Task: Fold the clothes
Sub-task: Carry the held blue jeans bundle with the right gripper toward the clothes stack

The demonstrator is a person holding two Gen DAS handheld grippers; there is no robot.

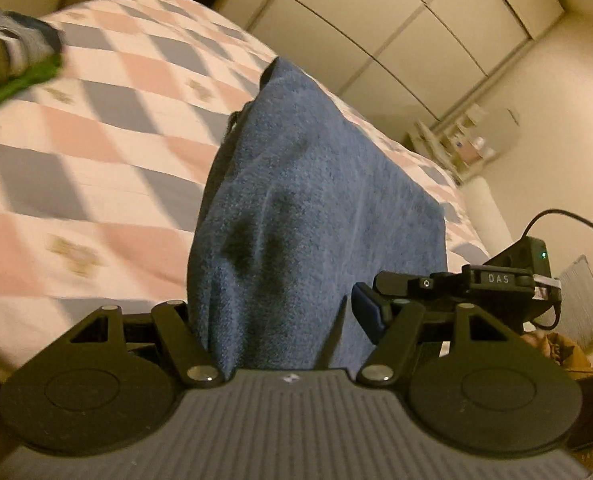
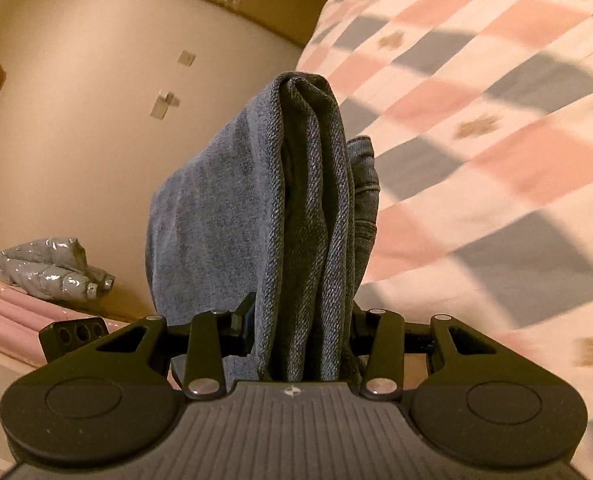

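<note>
A folded pair of blue jeans (image 1: 304, 208) hangs in the air above the bed, held at two places. In the left wrist view my left gripper (image 1: 276, 306) is shut on one end; the cloth fills the space between its fingers and hides the left finger. In the right wrist view my right gripper (image 2: 300, 320) is shut on the other end, where several denim layers (image 2: 312, 200) stand bunched upright between both fingers. The two grippers are close together, side by side.
A bedspread (image 1: 96, 152) checked in pink, grey and white lies below. A stack of folded clothes (image 1: 12, 56) sits on it at the far left. A wardrobe (image 1: 416, 32) stands beyond the bed. A grey padded jacket (image 2: 48, 272) lies on pink fabric by the wall.
</note>
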